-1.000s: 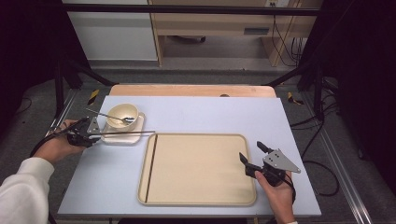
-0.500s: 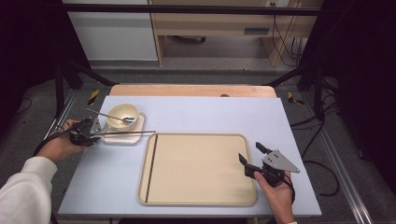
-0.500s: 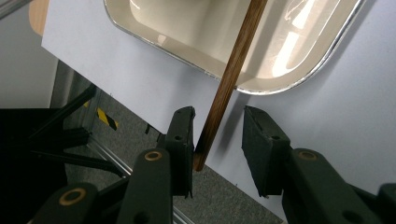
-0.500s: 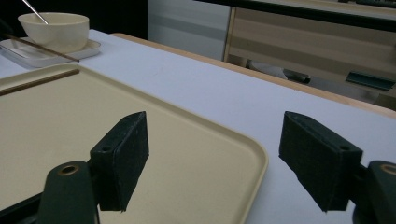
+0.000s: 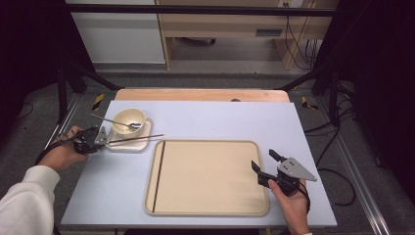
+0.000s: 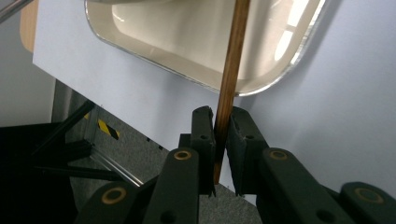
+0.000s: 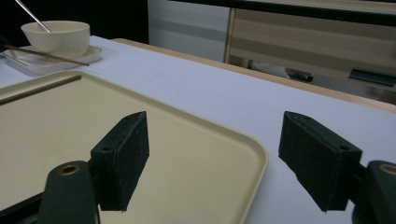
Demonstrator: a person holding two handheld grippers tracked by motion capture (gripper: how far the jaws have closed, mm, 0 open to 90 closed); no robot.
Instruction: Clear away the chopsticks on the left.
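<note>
bowl [image 5: 128, 120]: spoon [image 5: 113, 121] inside, sits on small plate [image 5: 138, 143]
tray [image 5: 210, 210]: one chopstick [image 5: 157, 176] along left edge
held chopstick [image 5: 134, 139]: lies left-right over small plate, tip toward tray
left gripper [image 5: 98, 140]: clenched on held chopstick
right gripper [image 5: 263, 164]: jaws spread, nothing held

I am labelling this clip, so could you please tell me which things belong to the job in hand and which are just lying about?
In the job:
- chopstick clamped in the left gripper
- second chopstick lying on the tray
- small dish

Lying about:
- bowl with its spoon
- right gripper, open, holding nothing
</note>
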